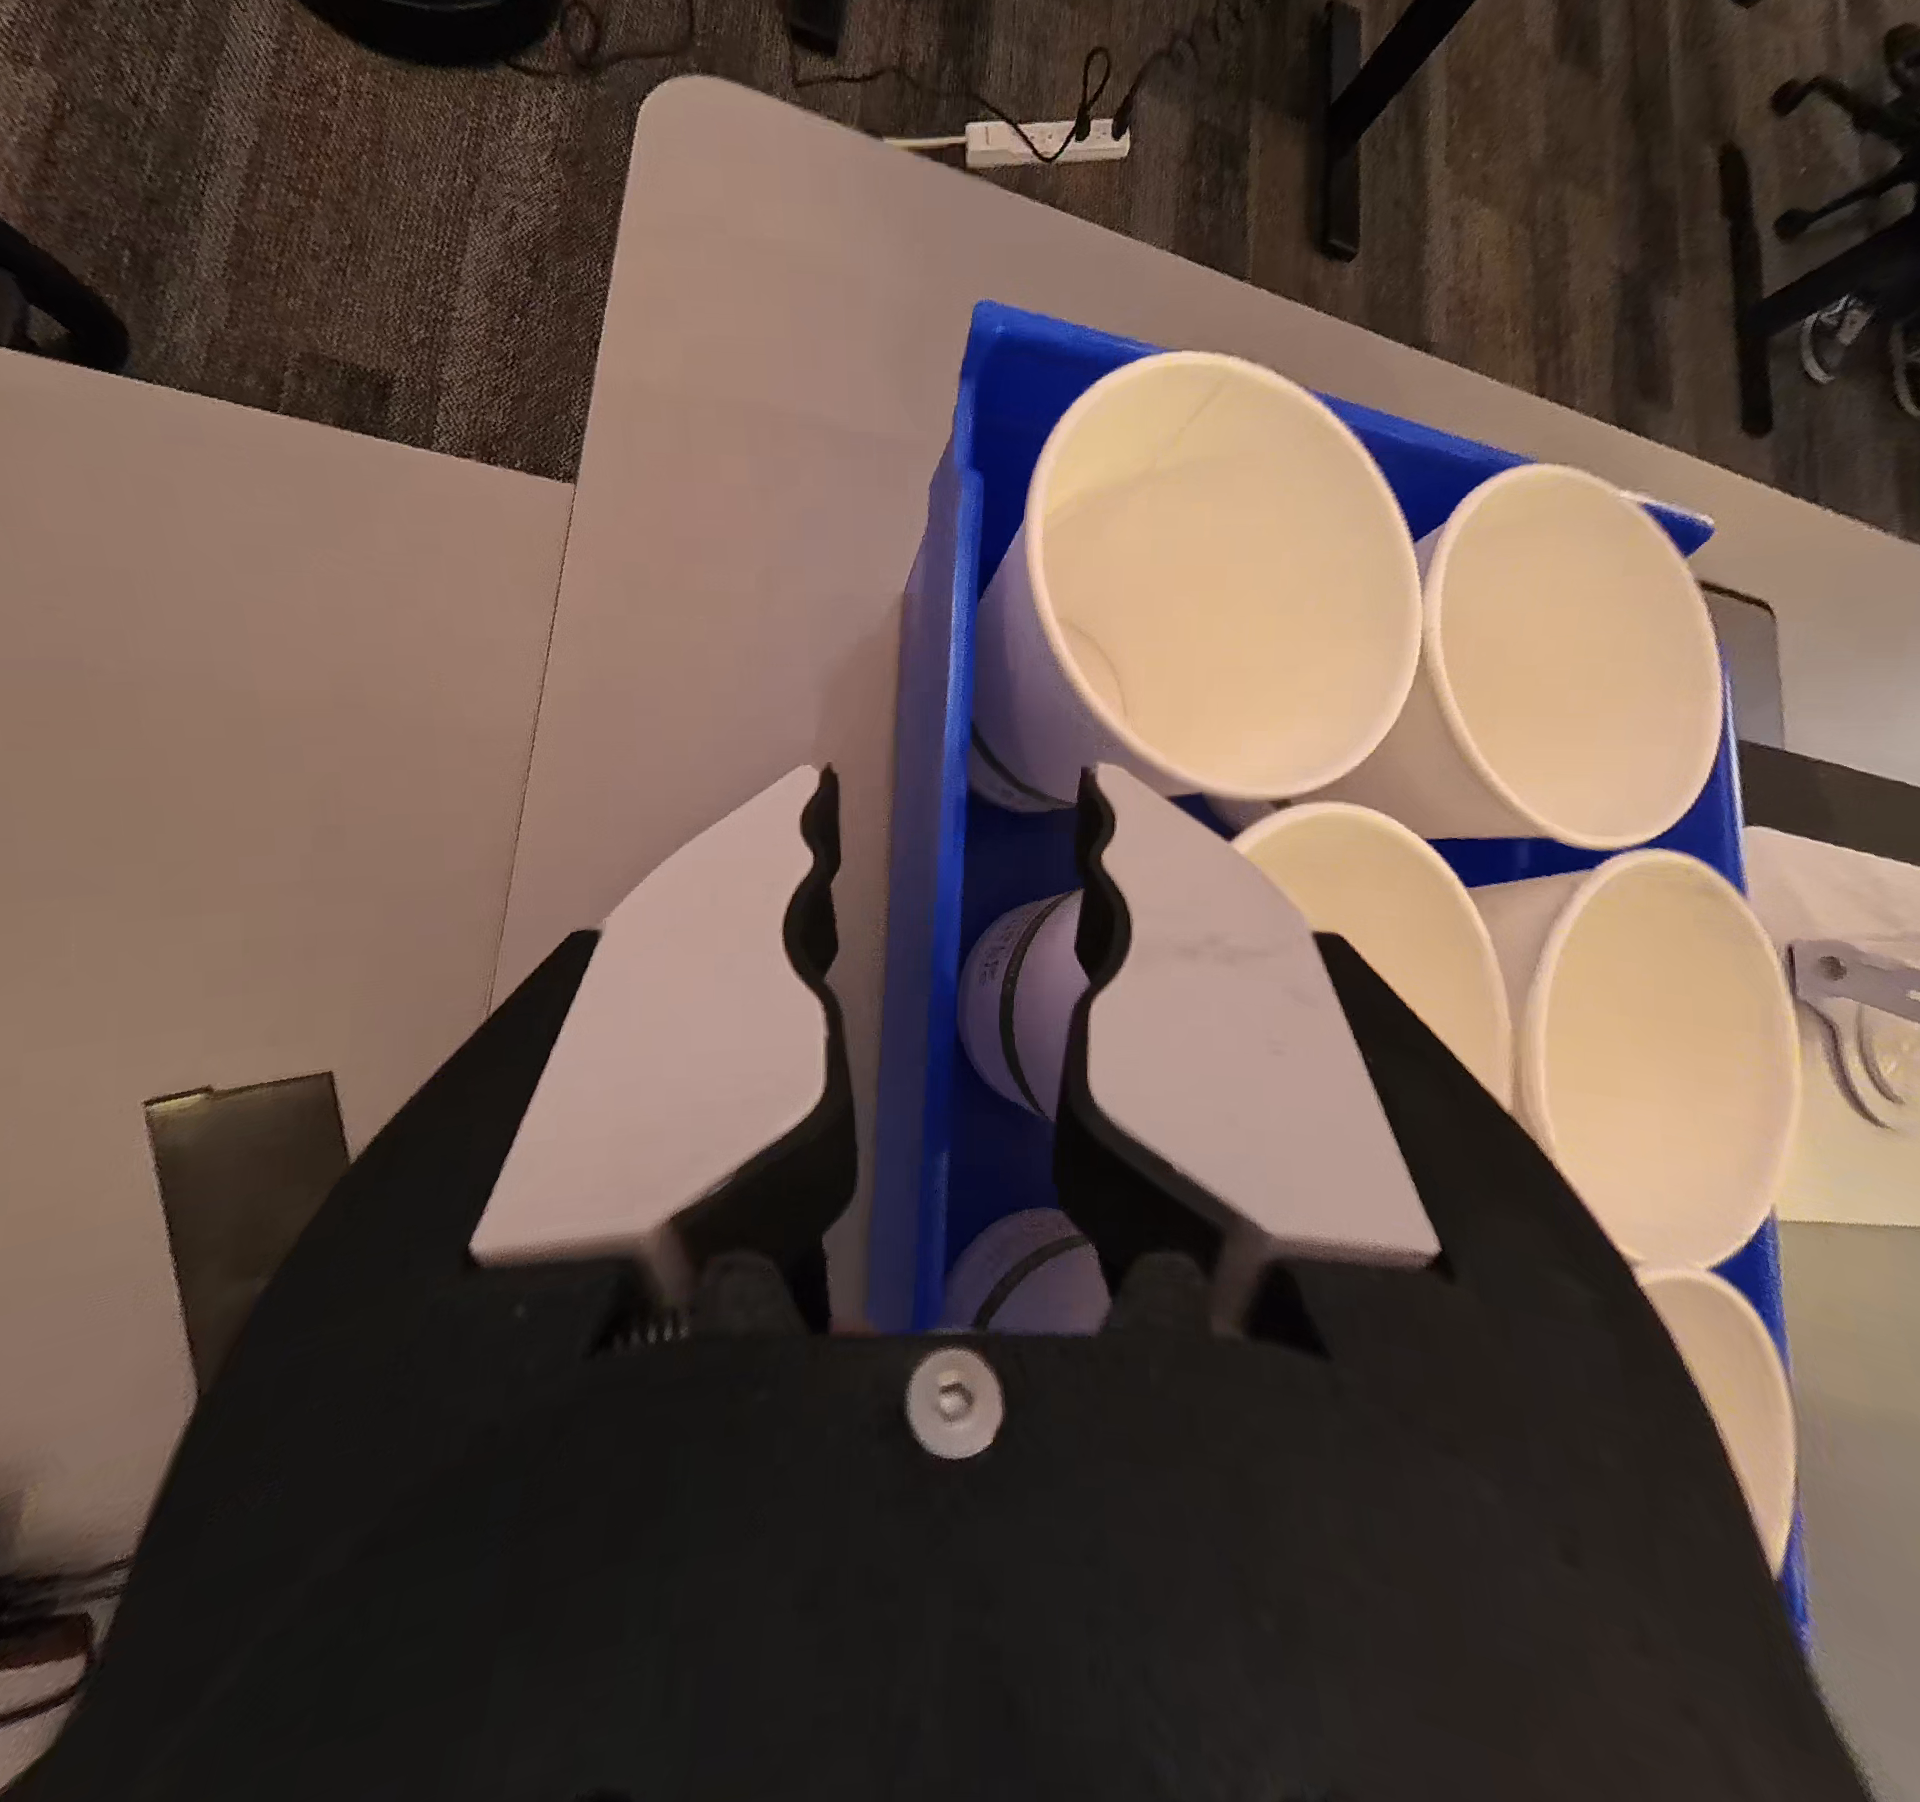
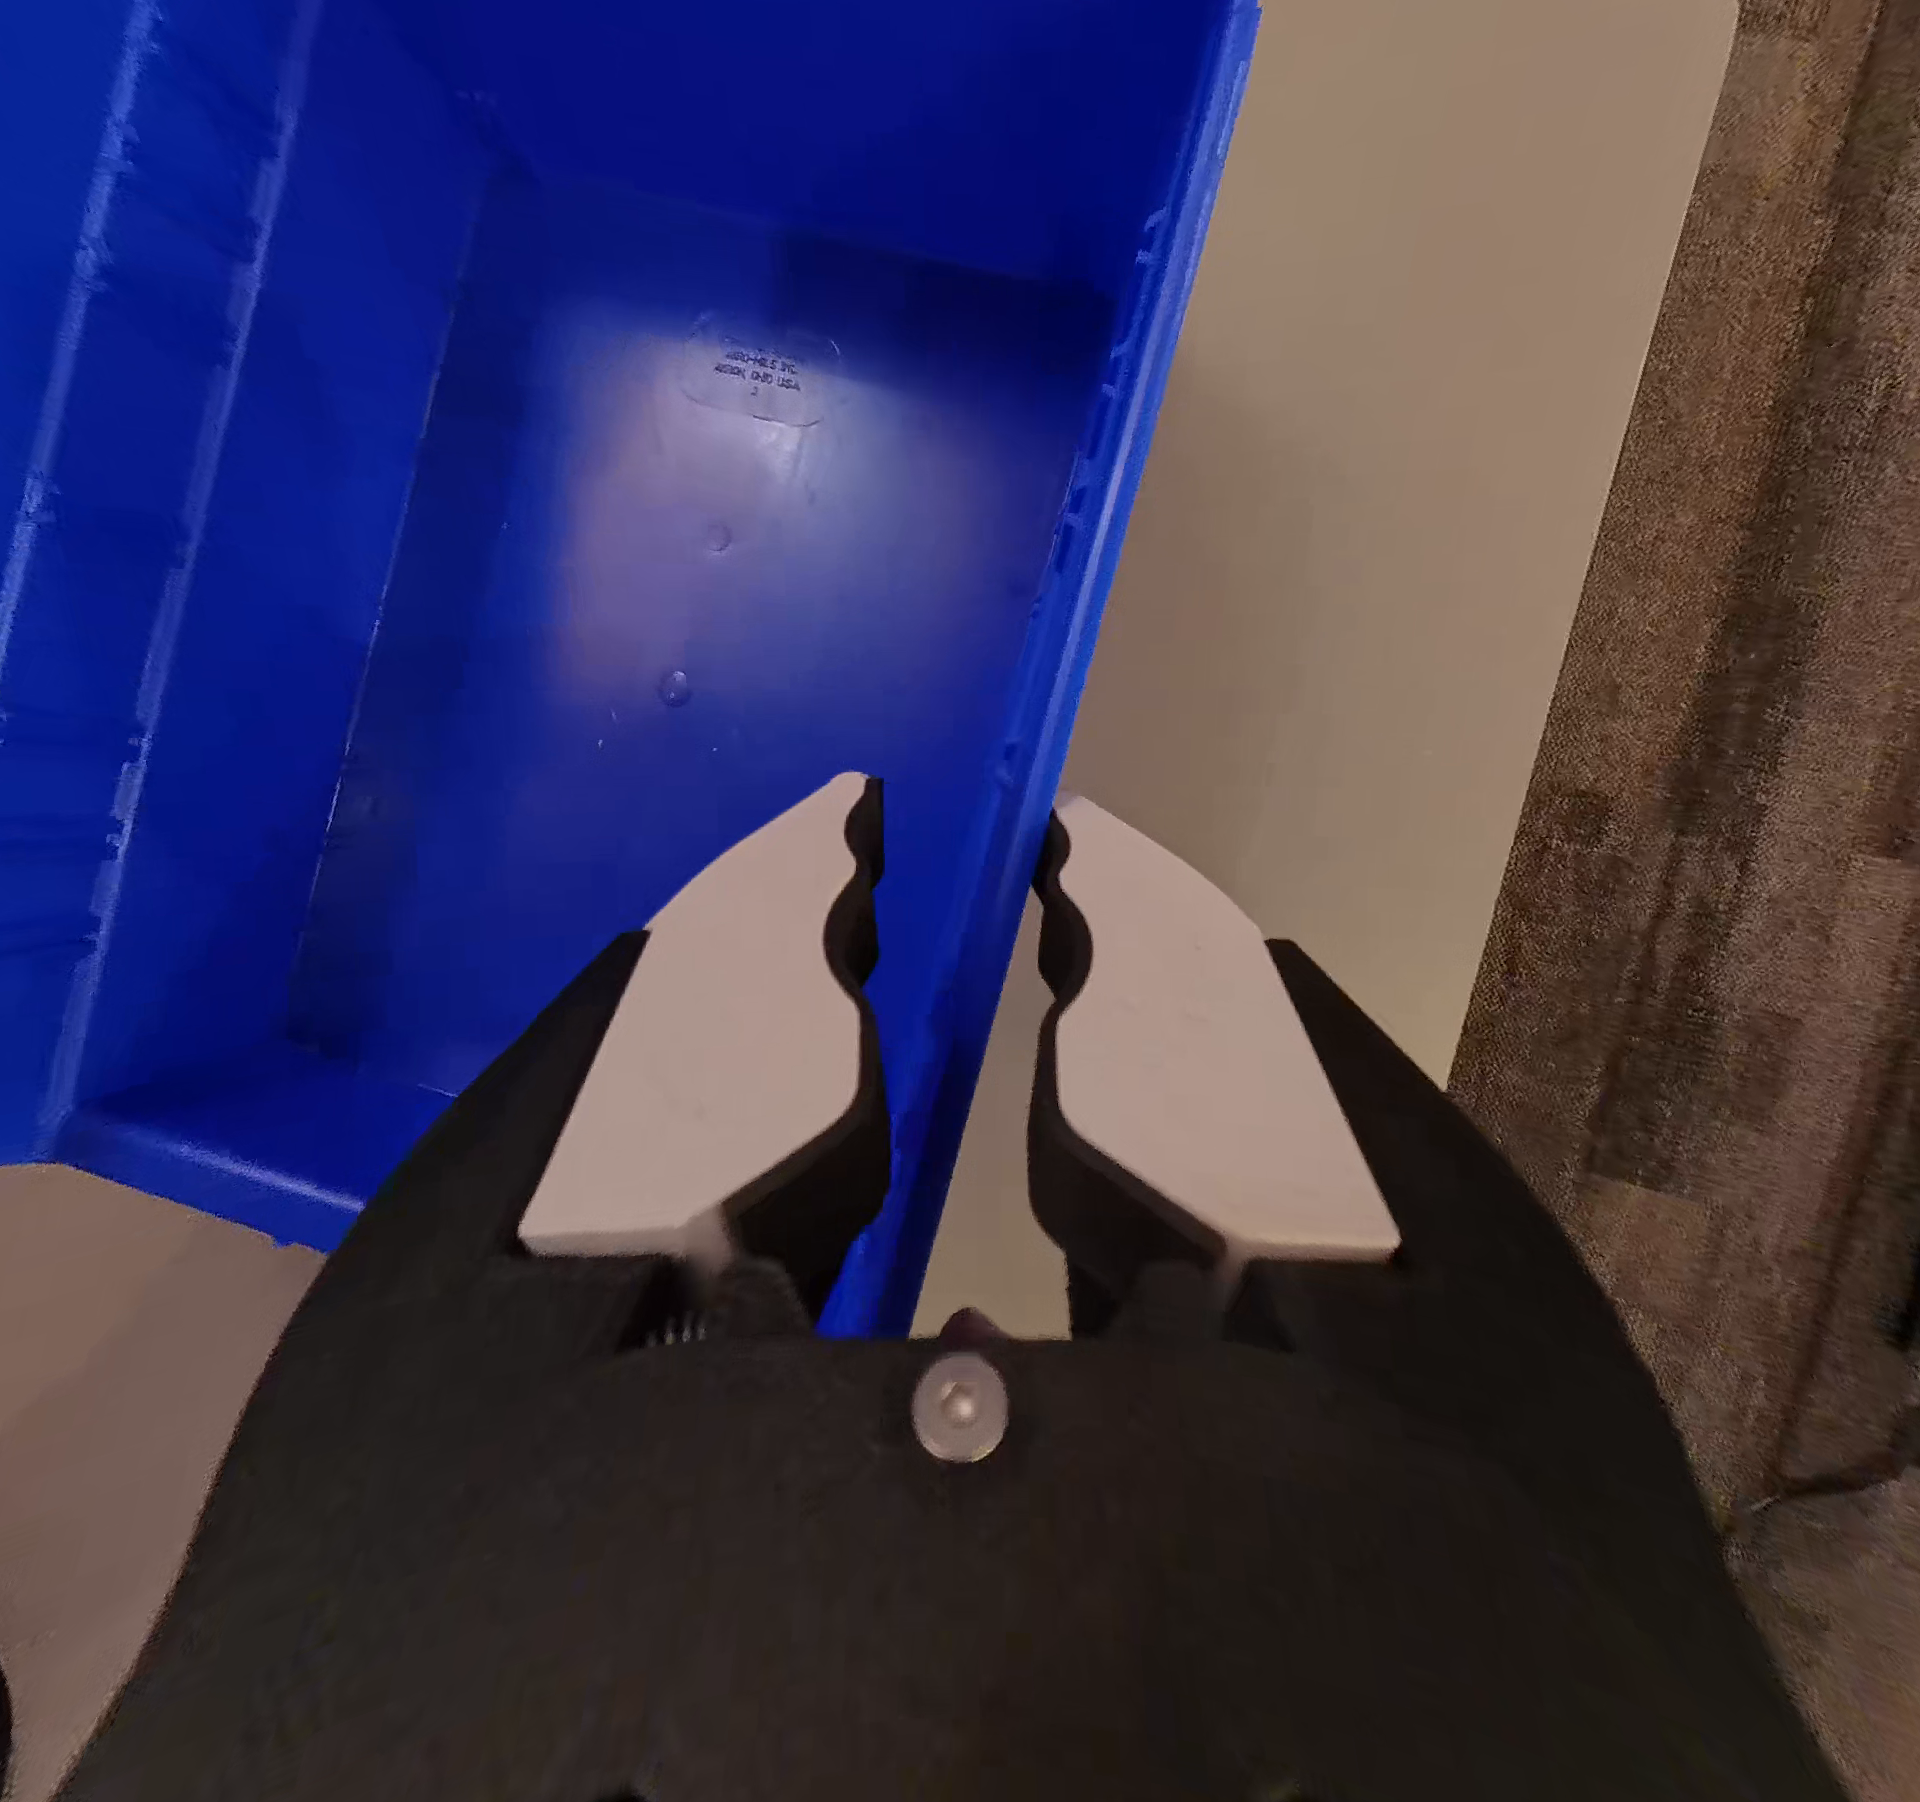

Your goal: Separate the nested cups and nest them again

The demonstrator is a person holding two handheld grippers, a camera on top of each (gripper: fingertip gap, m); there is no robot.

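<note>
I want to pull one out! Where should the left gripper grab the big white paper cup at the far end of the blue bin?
Probably the white paper cup by its rim, from above. It stands mouth-up in the blue plastic bin, another cup crowding its side, so one finger inside and one outside the thin wall fits best.

White cups (image 1: 1226,568), blue bin (image 1: 925,921), beige table (image 1: 748,422)

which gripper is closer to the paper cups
Left. The left gripper straddles the wall of the blue bin holding the paper cups; the right gripper straddles an empty blue bin's wall, no cups in view.
</note>
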